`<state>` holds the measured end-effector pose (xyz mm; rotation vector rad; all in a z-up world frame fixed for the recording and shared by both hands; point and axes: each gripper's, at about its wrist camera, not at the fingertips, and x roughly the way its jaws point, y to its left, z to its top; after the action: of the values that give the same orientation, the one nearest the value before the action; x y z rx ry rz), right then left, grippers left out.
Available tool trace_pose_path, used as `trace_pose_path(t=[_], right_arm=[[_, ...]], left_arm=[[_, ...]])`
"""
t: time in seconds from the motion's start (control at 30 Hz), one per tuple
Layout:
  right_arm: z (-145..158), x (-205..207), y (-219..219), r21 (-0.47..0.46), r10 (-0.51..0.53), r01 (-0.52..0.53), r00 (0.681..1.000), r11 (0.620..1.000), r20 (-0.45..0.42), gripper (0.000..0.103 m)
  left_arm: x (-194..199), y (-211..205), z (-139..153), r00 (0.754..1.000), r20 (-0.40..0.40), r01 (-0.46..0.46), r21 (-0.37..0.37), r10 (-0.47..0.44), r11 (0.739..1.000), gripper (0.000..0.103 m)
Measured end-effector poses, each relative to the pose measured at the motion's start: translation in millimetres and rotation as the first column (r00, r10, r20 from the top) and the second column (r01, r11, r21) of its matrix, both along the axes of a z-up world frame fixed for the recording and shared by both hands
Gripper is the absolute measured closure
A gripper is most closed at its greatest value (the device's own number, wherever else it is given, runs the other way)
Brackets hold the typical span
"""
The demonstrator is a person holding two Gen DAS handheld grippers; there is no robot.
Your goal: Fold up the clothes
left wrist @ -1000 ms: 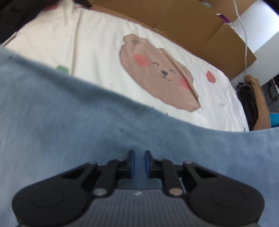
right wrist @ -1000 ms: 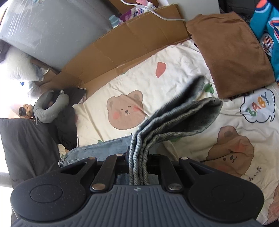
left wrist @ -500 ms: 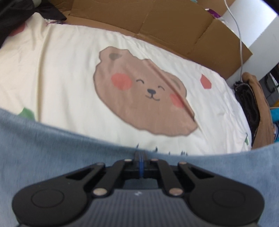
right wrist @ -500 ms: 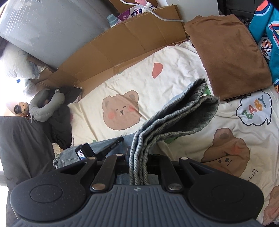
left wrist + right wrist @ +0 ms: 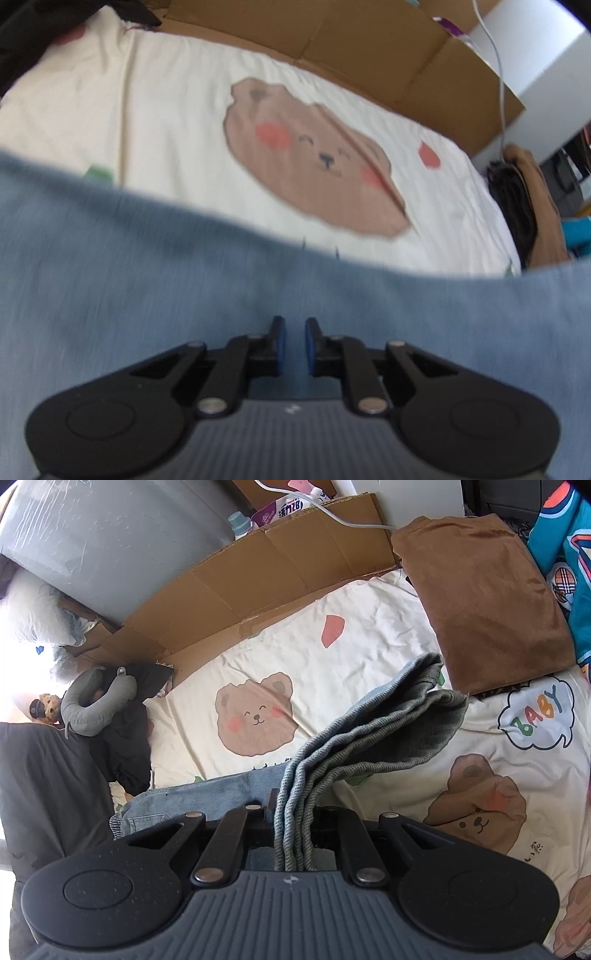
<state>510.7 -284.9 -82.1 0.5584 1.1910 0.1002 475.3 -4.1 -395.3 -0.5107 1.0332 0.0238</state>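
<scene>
Right gripper (image 5: 293,821) is clamping bunched layers of the soft, floppy light-blue denim garment (image 5: 369,734) draping onto the cream bear-print bedsheet (image 5: 388,653), left gripper (image 5: 294,345) has just been opening, nothing between; I'd grab hem corners.

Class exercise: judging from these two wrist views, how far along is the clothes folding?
Done: a brown garment lies folded on the bed. In hand: the right gripper is clamped on bunched layers of the blue jeans; the left gripper has just been opening its jaws over the denim, nothing between them. Left: finishing and flattening the jeans.
</scene>
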Motion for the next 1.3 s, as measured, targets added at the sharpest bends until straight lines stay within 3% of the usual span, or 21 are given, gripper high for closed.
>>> trace_pose_path(t=[0.3,0.47,0.6,0.77,0.87,1.07,1.3], right_arm=[[3,1,1,-0.008,0.007,-0.007,1.0,1.0,0.011,0.095],[6,1,6,-0.006,0.019,-0.019,1.0,1.0,0.025,0.095],[7,3,10,-0.012,0.03,-0.03,0.999,0.999,0.032,0.095],[15,8,23,-0.003,0.087,-0.087,0.995,0.996,0.053,0.095],[25,13,36,-0.006,0.134,-0.134,0.988,0.991,0.08,0.094],[46,19,70,-0.008,0.206,-0.206,0.973,0.979,0.104,0.094],[79,27,114,0.004,0.285,-0.289,0.945,0.957,0.159,0.094]], left_arm=[[-70,-9,11,0.995,-0.094,0.025,-0.024,-0.027,0.999,0.091],[-89,-1,12,0.987,-0.158,-0.002,-0.065,-0.009,0.998,0.091],[-102,-1,14,0.978,-0.201,0.032,-0.078,-0.047,0.996,0.091],[-122,9,11,0.967,-0.253,-0.011,-0.158,-0.03,0.987,0.093],[-132,17,15,0.968,-0.25,-0.073,-0.178,0.027,0.981,0.095],[-148,40,42,0.979,-0.145,-0.162,-0.154,0.14,0.975,0.089],[-171,71,40,0.954,-0.114,-0.292,-0.124,0.279,0.948,0.089]])
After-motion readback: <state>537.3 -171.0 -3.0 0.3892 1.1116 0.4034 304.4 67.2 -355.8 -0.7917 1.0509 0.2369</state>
